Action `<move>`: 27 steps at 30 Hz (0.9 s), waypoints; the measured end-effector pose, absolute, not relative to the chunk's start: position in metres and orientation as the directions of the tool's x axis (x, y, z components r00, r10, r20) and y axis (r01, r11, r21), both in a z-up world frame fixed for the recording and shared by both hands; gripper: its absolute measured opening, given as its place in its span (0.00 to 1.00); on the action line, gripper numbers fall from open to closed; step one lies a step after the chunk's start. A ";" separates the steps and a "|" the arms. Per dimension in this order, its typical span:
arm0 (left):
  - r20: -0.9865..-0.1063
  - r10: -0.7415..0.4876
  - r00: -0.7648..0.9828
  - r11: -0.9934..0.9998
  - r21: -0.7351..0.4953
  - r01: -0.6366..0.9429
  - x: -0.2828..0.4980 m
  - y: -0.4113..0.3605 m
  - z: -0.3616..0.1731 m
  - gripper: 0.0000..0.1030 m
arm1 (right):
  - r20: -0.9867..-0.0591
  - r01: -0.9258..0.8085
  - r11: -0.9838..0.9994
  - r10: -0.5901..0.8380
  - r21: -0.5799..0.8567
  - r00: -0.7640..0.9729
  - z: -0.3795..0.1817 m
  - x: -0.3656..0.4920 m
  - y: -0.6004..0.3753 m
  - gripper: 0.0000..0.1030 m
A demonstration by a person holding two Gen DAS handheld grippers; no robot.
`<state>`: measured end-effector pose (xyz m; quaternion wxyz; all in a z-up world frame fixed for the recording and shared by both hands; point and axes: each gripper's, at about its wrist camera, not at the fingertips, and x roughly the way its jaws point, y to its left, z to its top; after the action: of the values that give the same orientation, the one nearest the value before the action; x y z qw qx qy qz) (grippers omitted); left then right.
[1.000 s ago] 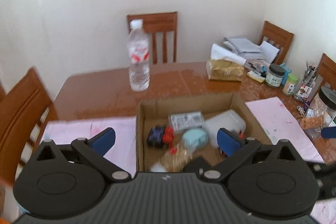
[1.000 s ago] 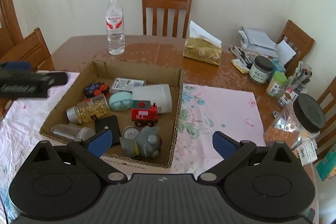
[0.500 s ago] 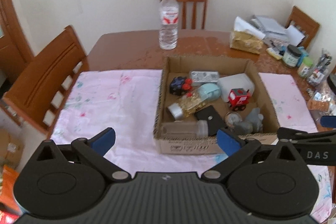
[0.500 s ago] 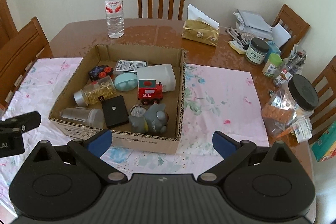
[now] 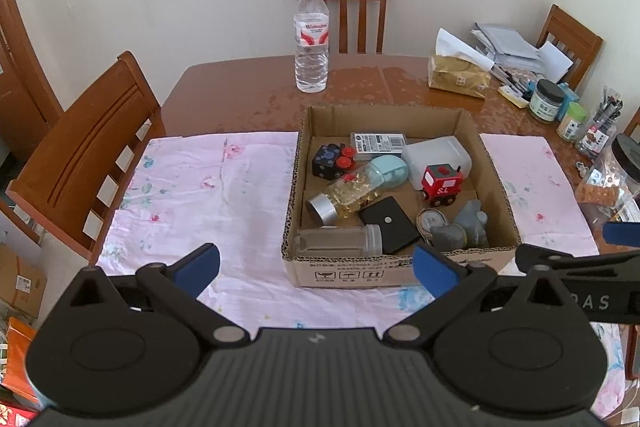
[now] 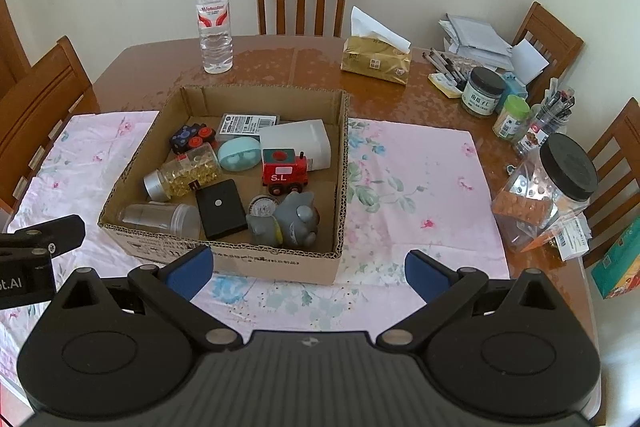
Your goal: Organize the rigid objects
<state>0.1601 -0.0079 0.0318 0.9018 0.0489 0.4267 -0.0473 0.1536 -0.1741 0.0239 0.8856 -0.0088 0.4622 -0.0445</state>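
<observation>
Claws (image 5: 316, 265) (image 6: 308, 269) spread wide — empty, cardboard box (image 6: 280, 261) edge just ahead

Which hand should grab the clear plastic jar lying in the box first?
Probably the left. The clear jar lies in the box's near-left corner, between the left gripper's open fingers in its view. The right gripper, also open, faces the box's right side.
</observation>
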 end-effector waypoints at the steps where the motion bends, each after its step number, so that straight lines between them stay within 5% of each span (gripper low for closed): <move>1: -0.775 -0.043 0.631 0.991 0.048 0.128 0.160 -0.008 0.032 0.99 | -0.818 0.070 0.996 -0.086 -0.057 0.569 0.024 0.154 -0.174 1.00; 27: -0.791 -0.023 0.612 0.991 0.063 0.119 0.161 -0.003 0.025 0.99 | -0.815 0.077 0.995 -0.092 -0.058 0.572 0.026 0.153 -0.168 1.00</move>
<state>0.1613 -0.0034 0.0253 0.8960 0.0547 0.4388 -0.0398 0.1527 -0.1682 0.0263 0.8867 -0.0081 0.4599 -0.0476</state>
